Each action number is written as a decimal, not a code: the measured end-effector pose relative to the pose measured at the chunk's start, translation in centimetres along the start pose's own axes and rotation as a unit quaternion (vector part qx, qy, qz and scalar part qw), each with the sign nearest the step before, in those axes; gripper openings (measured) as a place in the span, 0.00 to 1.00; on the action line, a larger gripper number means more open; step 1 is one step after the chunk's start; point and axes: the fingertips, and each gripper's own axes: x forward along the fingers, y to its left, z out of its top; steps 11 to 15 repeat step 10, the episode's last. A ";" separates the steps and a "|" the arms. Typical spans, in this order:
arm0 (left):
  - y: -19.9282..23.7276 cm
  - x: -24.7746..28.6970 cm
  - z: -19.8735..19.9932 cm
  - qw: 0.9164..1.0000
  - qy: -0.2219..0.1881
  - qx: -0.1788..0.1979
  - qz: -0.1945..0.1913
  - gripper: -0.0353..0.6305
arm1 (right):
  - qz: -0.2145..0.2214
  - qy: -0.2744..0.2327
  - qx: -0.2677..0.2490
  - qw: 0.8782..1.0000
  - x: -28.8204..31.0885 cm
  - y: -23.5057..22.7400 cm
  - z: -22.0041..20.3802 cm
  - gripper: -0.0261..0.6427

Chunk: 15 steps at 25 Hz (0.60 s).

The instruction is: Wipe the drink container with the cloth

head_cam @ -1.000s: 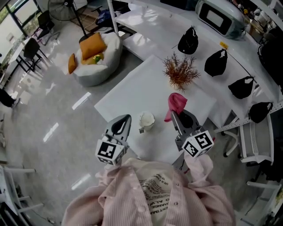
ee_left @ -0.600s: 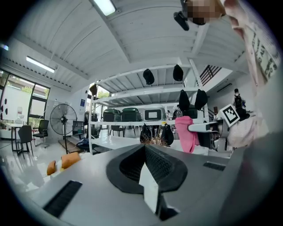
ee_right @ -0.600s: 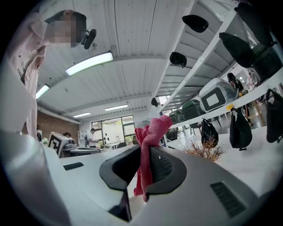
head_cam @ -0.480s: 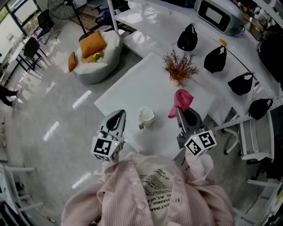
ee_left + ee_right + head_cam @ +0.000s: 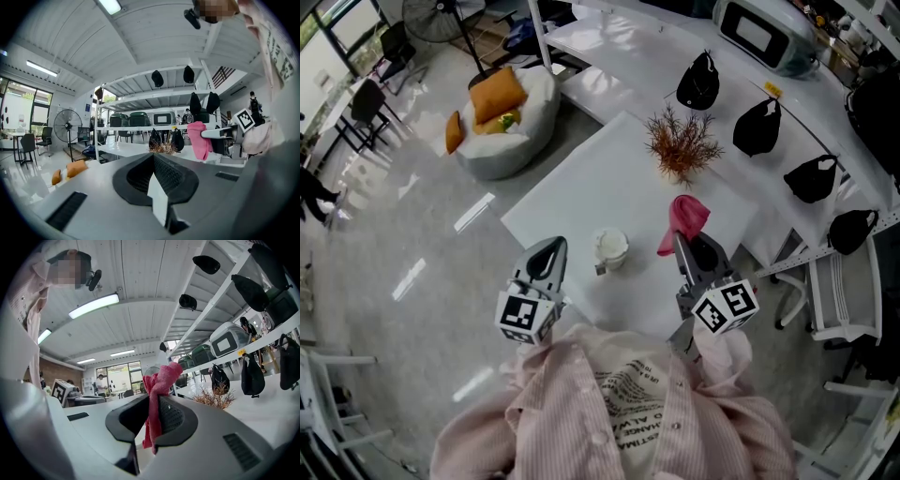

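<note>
Hardly anything has moved over the last second: the left claw (image 5: 548,251) has eased a shade away from the drink container (image 5: 610,249), and the pink cloth (image 5: 687,216) has drifted slightly toward 3 o'clock, nothing more. From where I stand the container, a small white cup, sits upright on the white bench (image 5: 581,192), between the two claws and touching neither. The left claw is at its 9 o'clock, jaws pressed together on nothing. The right claw (image 5: 683,238) is at about 3 o'clock of the cup, clamped on the cloth, which bunches above the jaws and trails a short tail below them. A dried plant (image 5: 680,147) stands further back at 1 o'clock, well apart. I would say wiping has not begun; the step in hand is bringing the cloth across to the cup. To do it well, the right claw should swing toward 9 o'clock and lead with the loose bunch so that fabric, not the hard jaw, meets the cup's wall. The cup looks light and likely to slide or tip, so the left claw would probably do best to part its jaws and steady it from the far side first. Gentle strokes around the wall should follow.
</note>
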 end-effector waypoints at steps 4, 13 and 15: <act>0.1 -0.1 0.1 1.000 0.002 0.001 0.000 0.06 | -0.002 -0.001 0.004 1.000 -0.2 -0.1 -0.2 0.10; 0.0 -0.3 0.1 1.000 0.004 0.000 0.000 0.06 | -0.008 -0.002 0.009 1.000 -0.6 -0.4 -0.4 0.10; 0.0 -0.3 0.1 1.000 0.004 0.000 0.000 0.06 | -0.008 -0.002 0.009 1.000 -0.6 -0.4 -0.4 0.10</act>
